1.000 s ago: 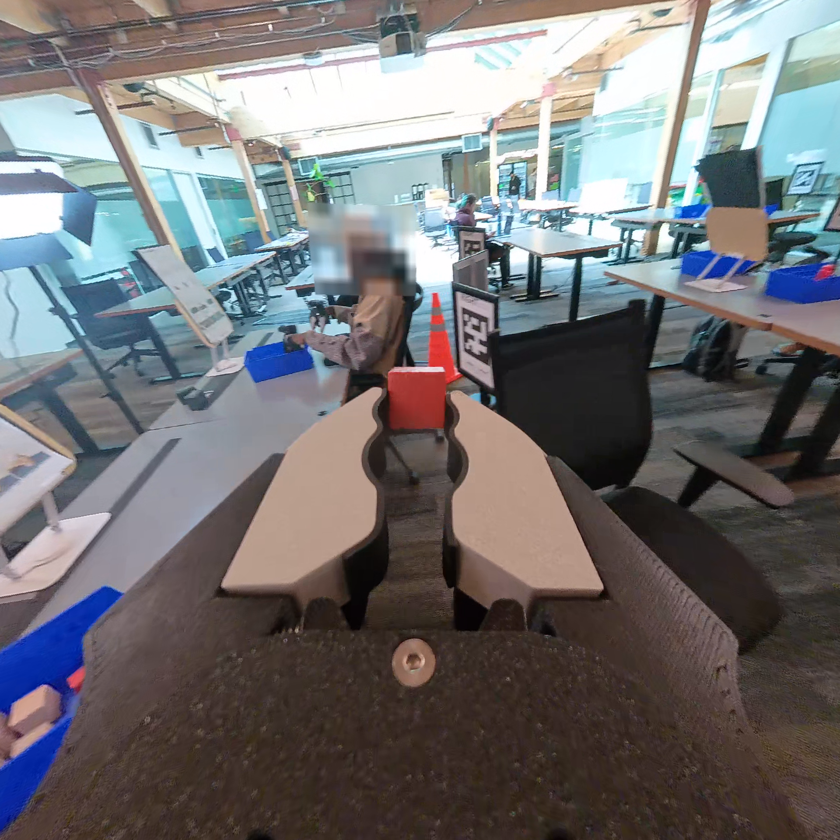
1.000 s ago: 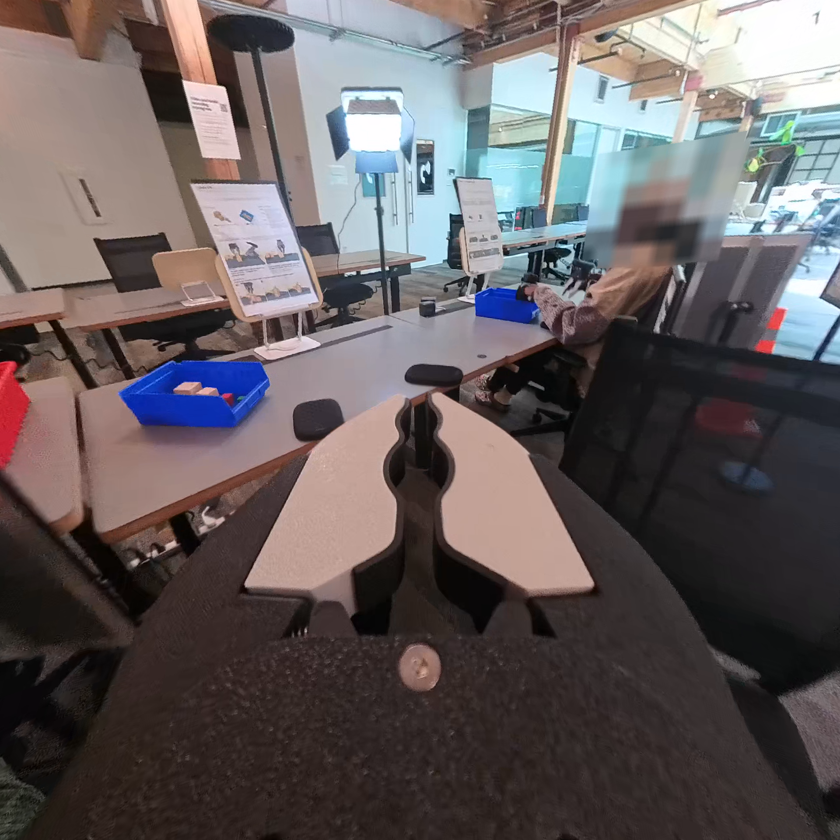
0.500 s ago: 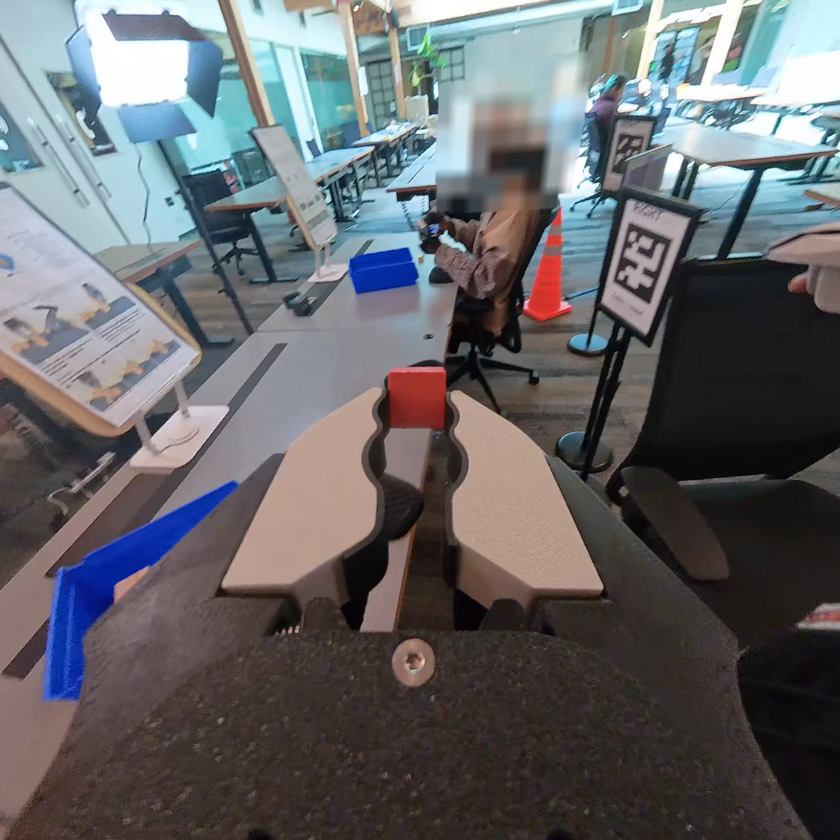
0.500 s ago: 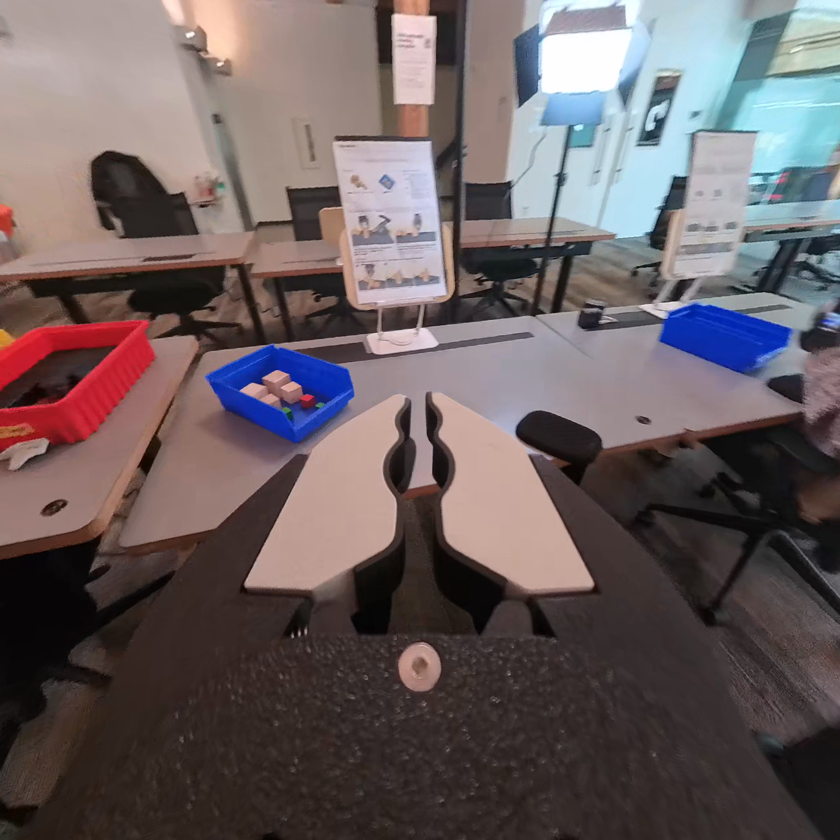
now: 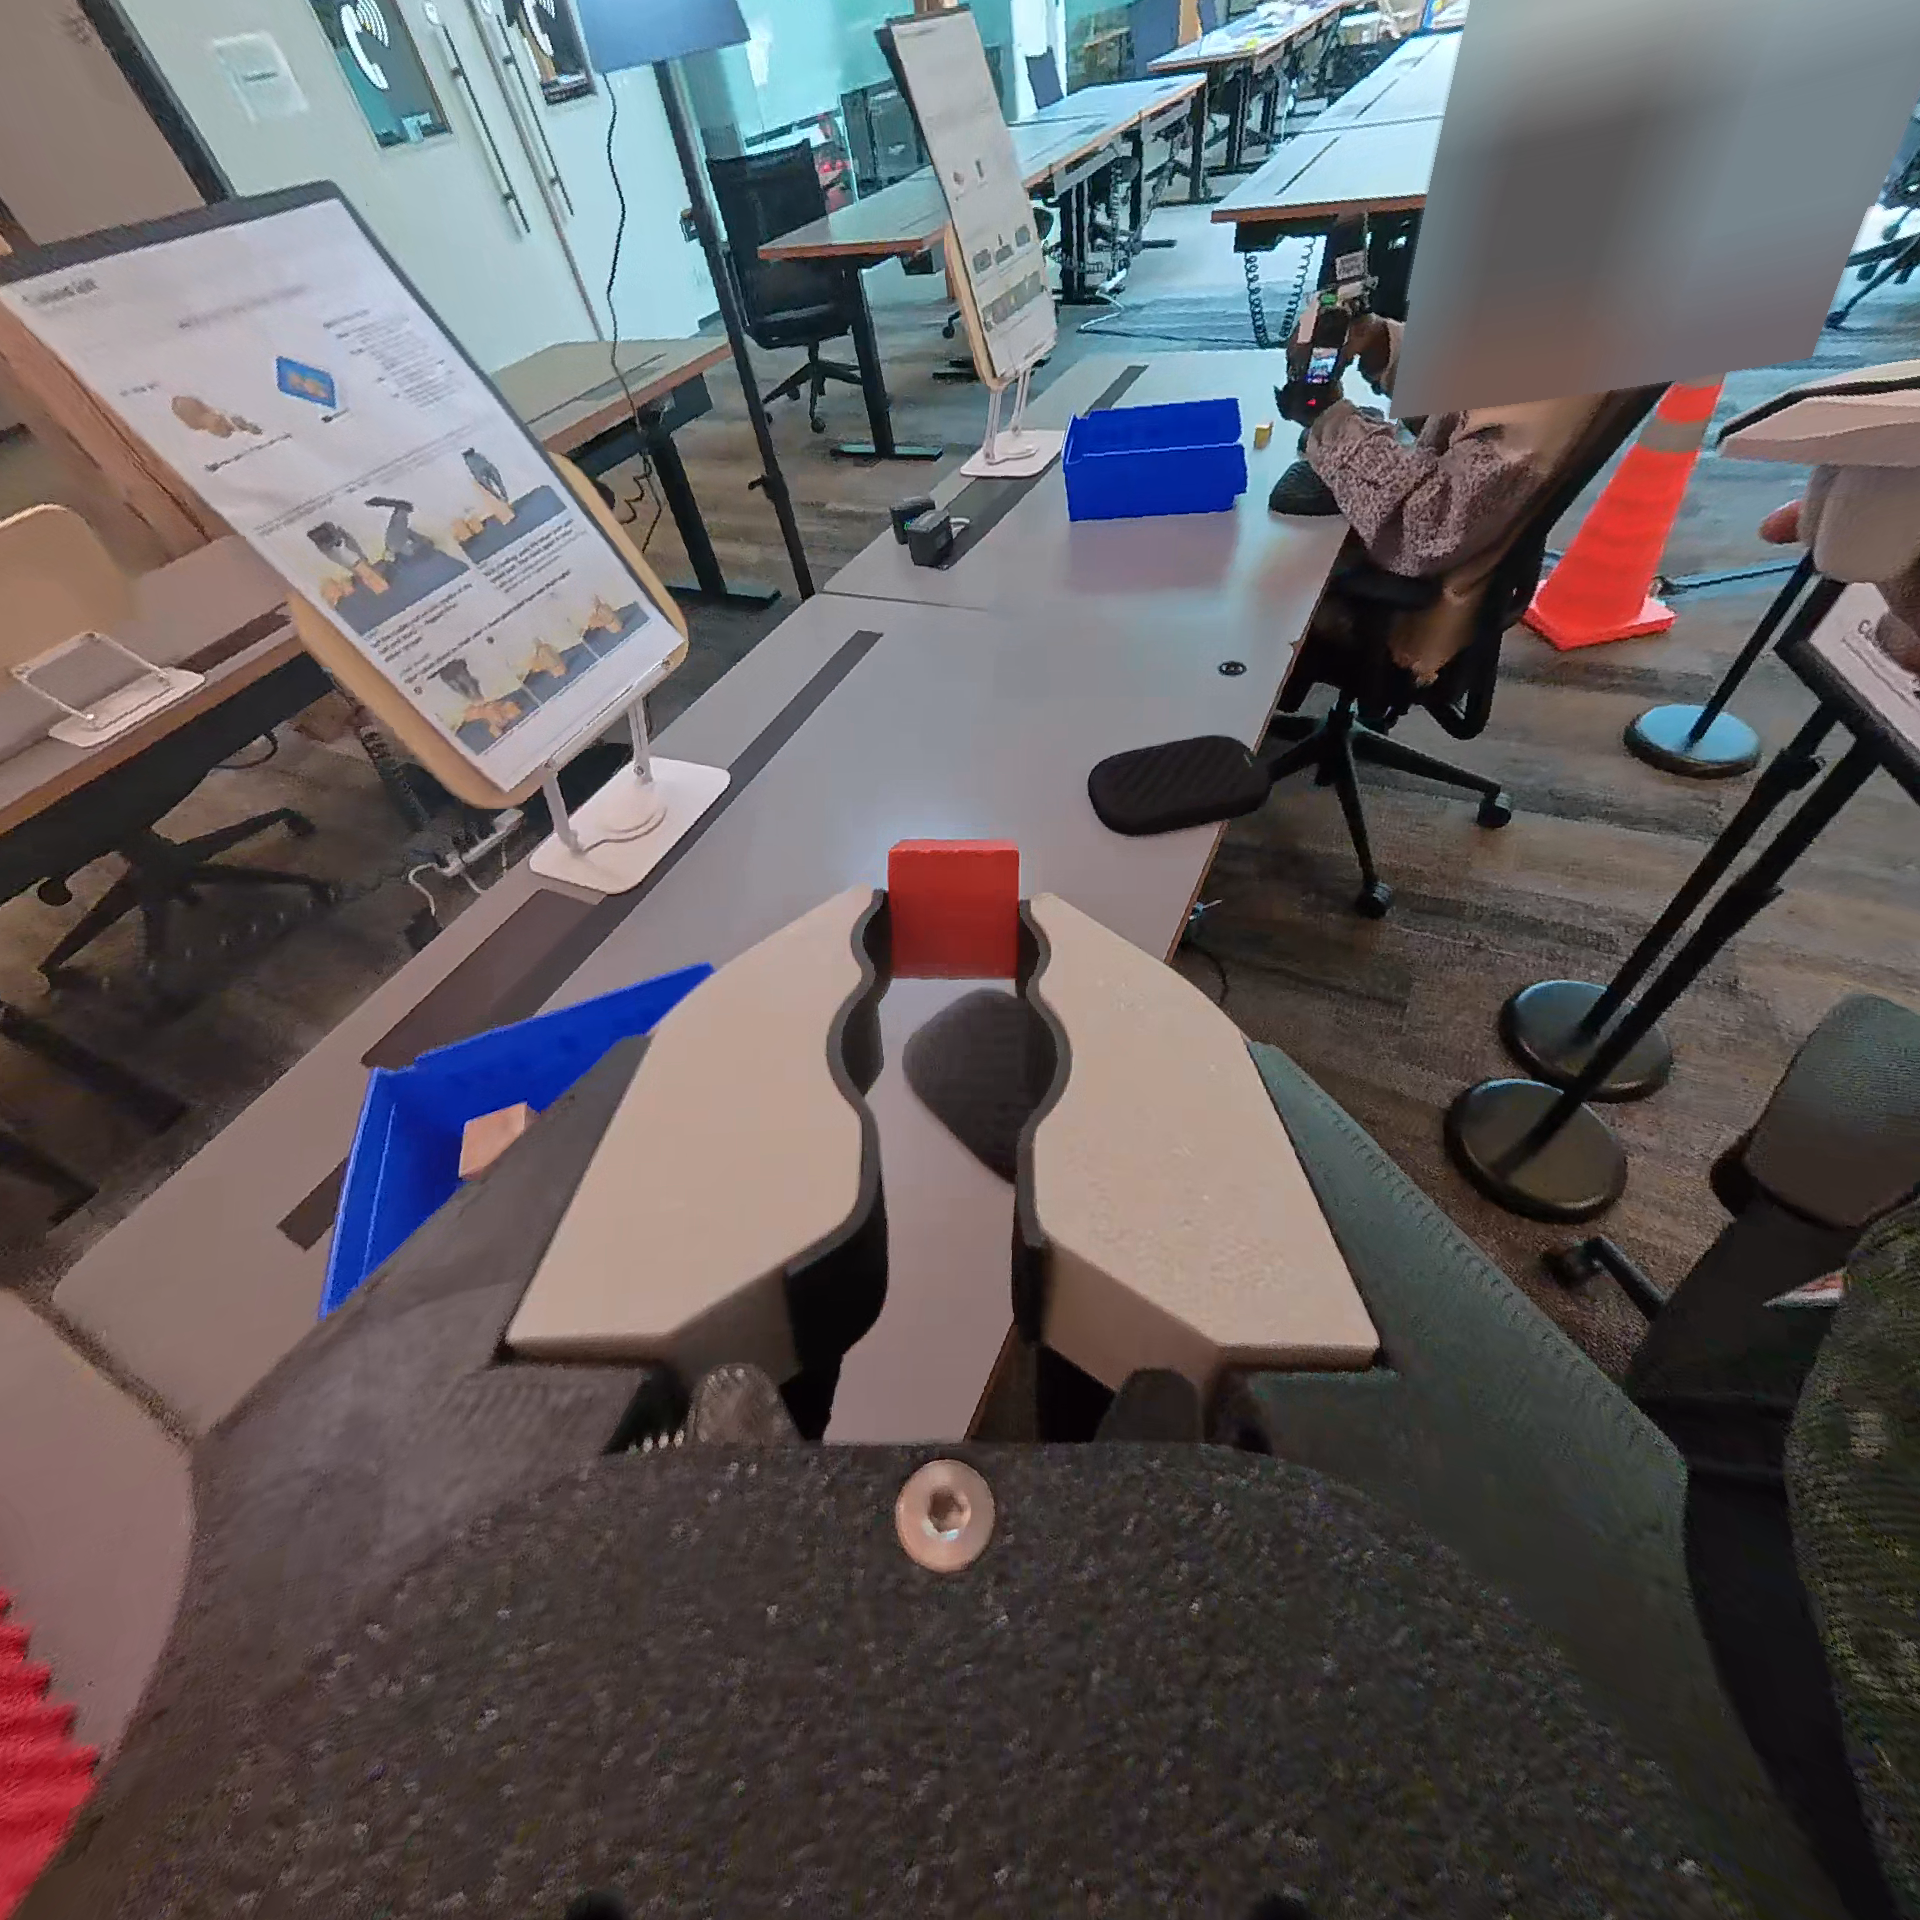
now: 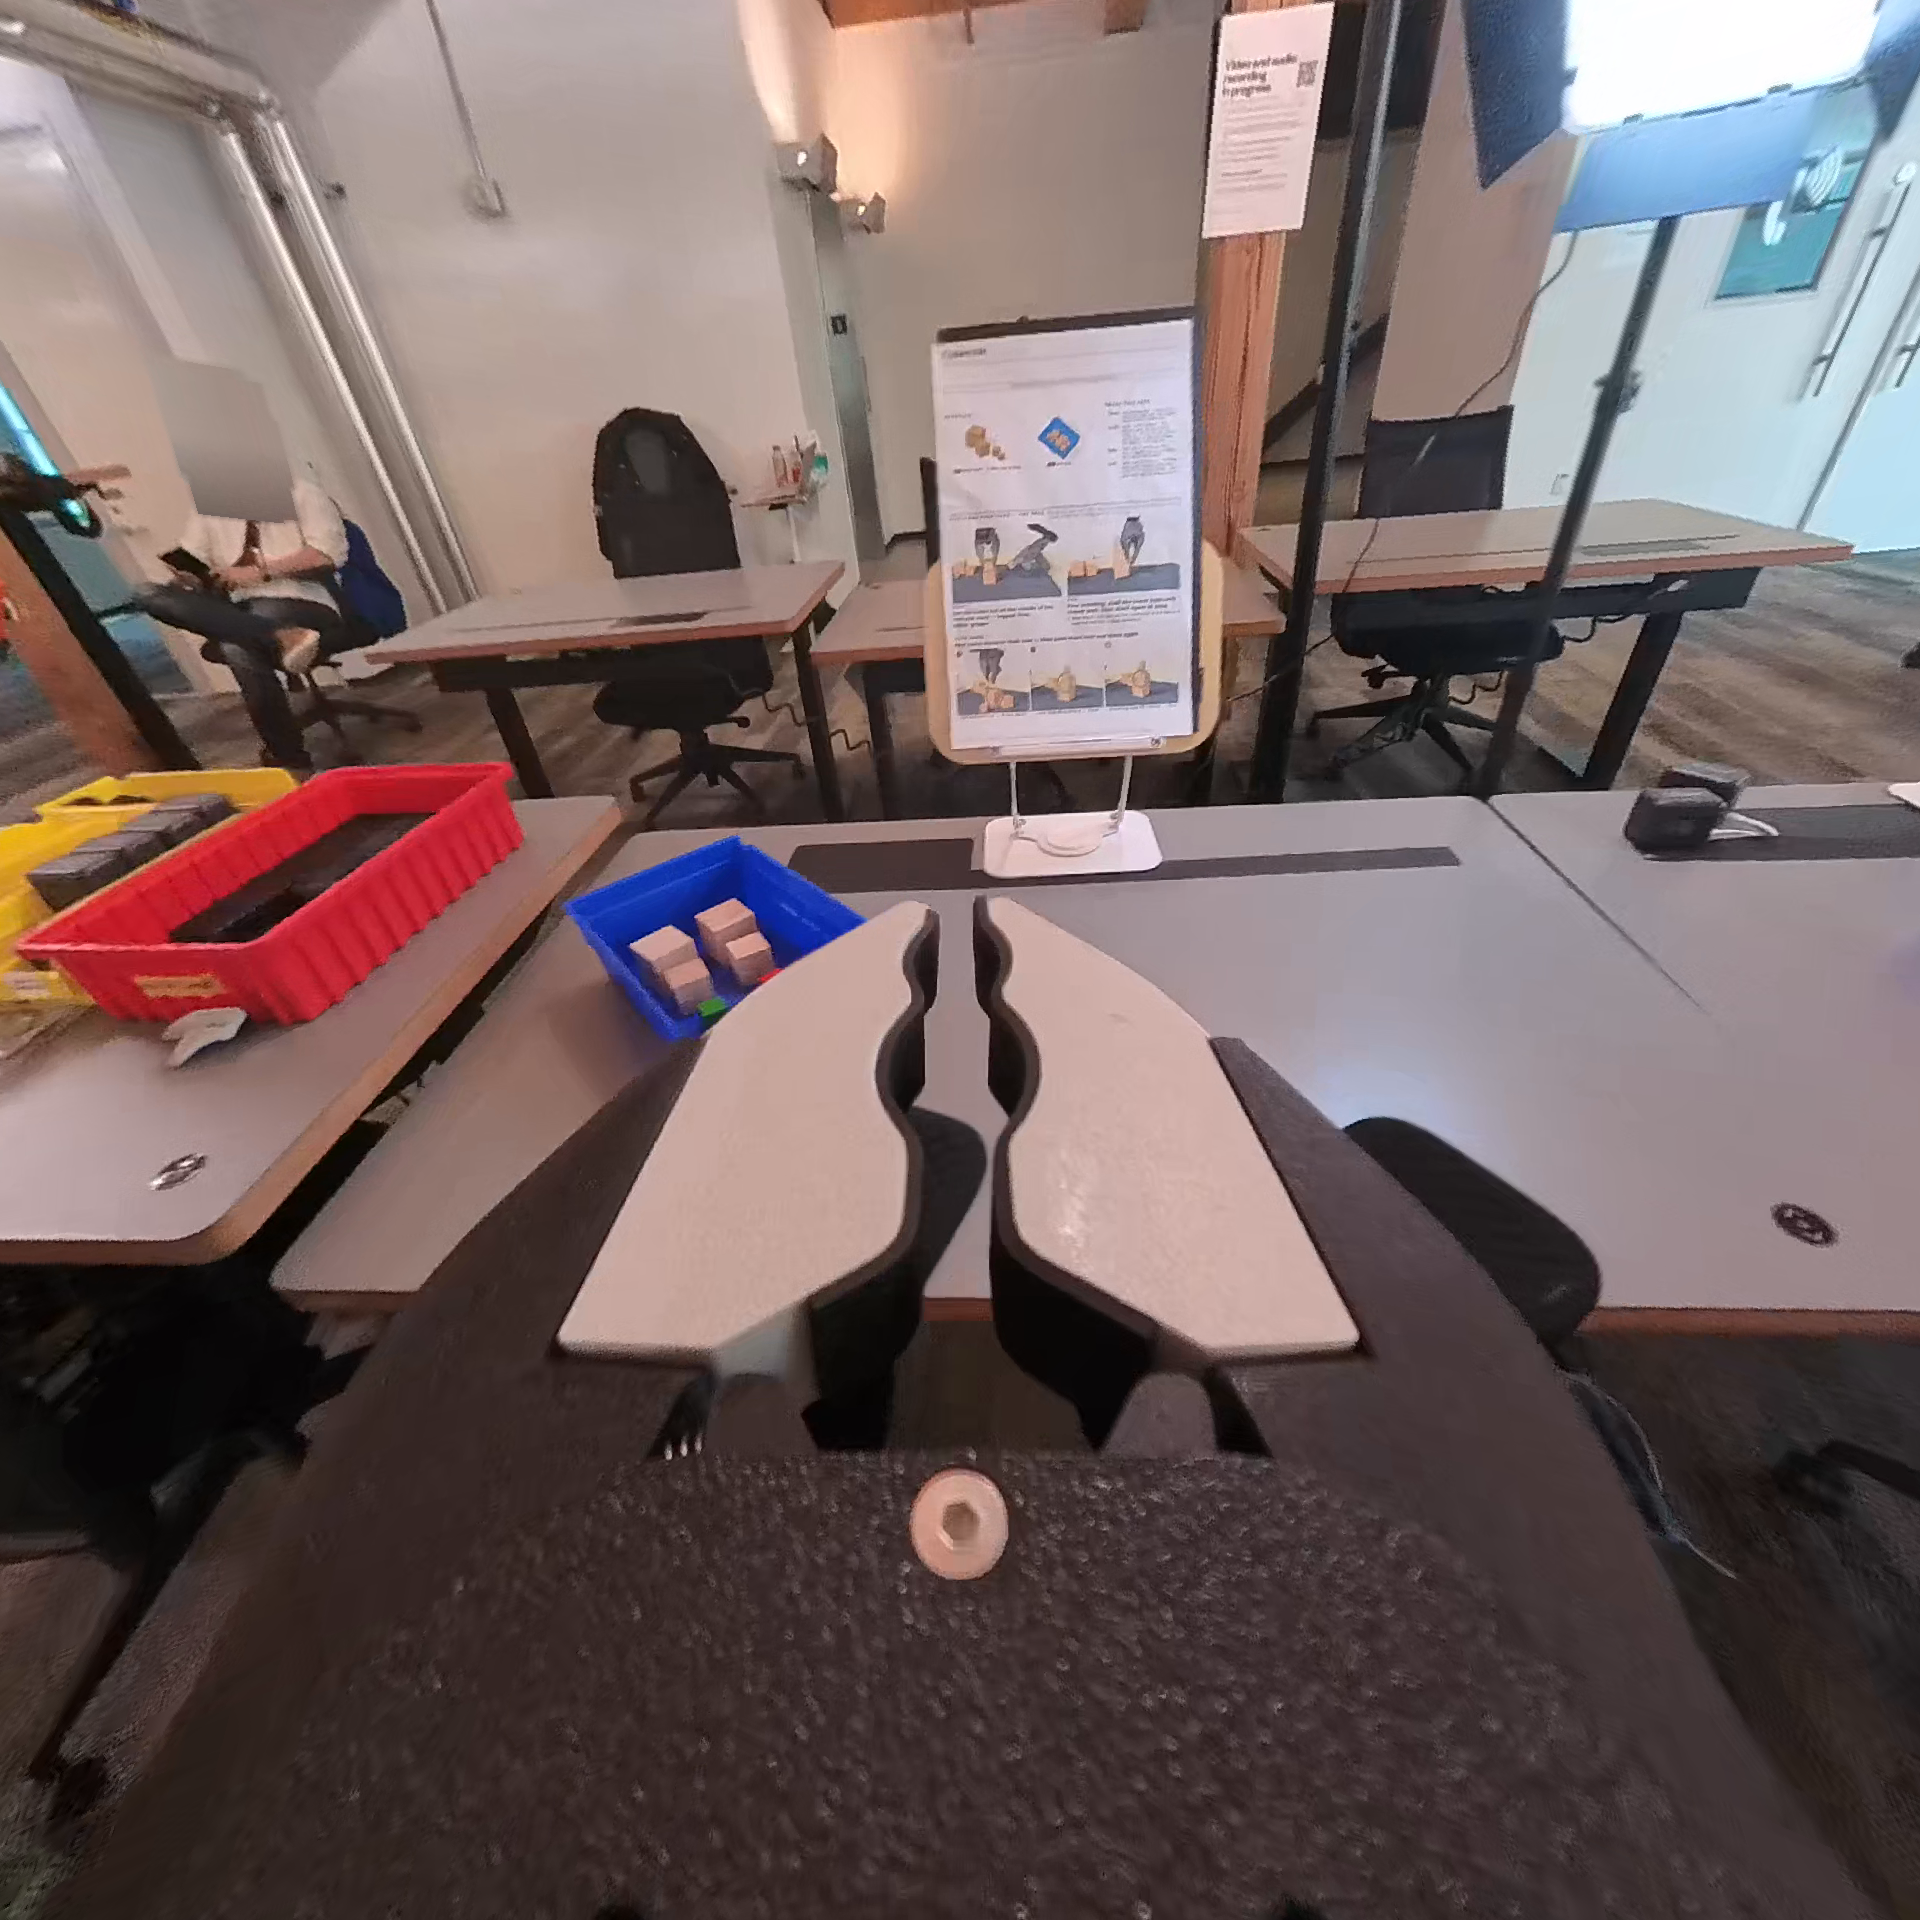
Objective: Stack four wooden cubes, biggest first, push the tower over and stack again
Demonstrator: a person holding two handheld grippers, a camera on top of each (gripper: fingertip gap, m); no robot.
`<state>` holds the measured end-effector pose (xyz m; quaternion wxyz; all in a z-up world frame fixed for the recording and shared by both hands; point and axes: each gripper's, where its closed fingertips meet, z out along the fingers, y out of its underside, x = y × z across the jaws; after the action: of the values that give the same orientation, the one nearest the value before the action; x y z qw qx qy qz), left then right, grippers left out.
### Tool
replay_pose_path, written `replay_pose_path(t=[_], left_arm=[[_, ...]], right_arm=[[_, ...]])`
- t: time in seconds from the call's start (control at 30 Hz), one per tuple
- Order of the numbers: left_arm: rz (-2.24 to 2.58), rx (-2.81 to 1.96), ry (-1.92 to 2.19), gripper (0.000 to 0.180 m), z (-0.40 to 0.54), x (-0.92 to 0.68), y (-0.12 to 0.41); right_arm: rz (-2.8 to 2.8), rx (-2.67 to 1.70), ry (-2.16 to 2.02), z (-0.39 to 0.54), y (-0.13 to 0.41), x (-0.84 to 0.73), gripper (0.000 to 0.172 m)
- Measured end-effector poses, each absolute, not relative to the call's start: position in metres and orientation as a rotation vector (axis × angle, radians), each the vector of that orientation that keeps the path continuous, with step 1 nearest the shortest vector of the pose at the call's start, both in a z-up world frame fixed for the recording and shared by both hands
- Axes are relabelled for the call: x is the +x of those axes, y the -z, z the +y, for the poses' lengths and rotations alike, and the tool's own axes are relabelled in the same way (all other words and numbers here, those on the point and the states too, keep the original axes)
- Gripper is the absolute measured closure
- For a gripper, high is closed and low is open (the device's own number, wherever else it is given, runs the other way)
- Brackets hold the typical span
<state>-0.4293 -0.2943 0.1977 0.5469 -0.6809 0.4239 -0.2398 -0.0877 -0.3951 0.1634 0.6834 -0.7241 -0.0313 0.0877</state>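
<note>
Red block (image 5: 953,909): one, clamped between the two fingertips of the left gripper (image 5: 953,935), a pad pressed to each side, top edge standing above the tips. Held in the air over the grey table (image 5: 935,665), near its front edge.

Right gripper (image 6: 956,920): fingers drawn nearly together, only a narrow slit between the tips, nothing in it. It hangs over the same grey table, just right of the blue bin (image 6: 717,935).

Blue bin, right wrist view: sits at the table's left front corner. Inside: four pale wooden cubes (image 6: 707,945) bunched together, one small green piece (image 6: 713,1006) at the near wall, and a sliver of something red beside it, mostly hidden by the left finger. In the left wrist view the bin shows at lower left with one wooden cube visible.

Also on this table: one instruction board (image 6: 1065,540) on a white stand. Two black chair armrests (image 5: 1174,781) poke up at the table's front edge.

Next table to the left: one red tray (image 6: 281,883) with dark contents, one yellow tray (image 6: 104,821) behind it holding dark blocks.

Next table farther along: a second blue bin (image 5: 1153,457), a second board on a stand (image 5: 987,208), two small black devices (image 5: 925,525). One seated person (image 5: 1423,488) there, handling something. One orange cone (image 5: 1621,520) on the floor behind. A second seated person (image 6: 260,582) at far left in the right wrist view.
</note>
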Motion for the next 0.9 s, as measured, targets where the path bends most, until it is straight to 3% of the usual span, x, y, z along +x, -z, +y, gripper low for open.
replay_pose_path(t=[0.47, 0.9], left_arm=[[0.998, -1.605, 0.802, 0.158, -0.206, -0.268, -0.173], [0.703, -1.534, 0.908, 0.158, -0.021, -0.197, -0.136]], right_arm=[[0.096, -1.602, -0.096, -0.335, -0.152, 0.041, 0.166], [0.035, -1.653, -0.060, -0.147, -0.166, 0.067, 0.165]])
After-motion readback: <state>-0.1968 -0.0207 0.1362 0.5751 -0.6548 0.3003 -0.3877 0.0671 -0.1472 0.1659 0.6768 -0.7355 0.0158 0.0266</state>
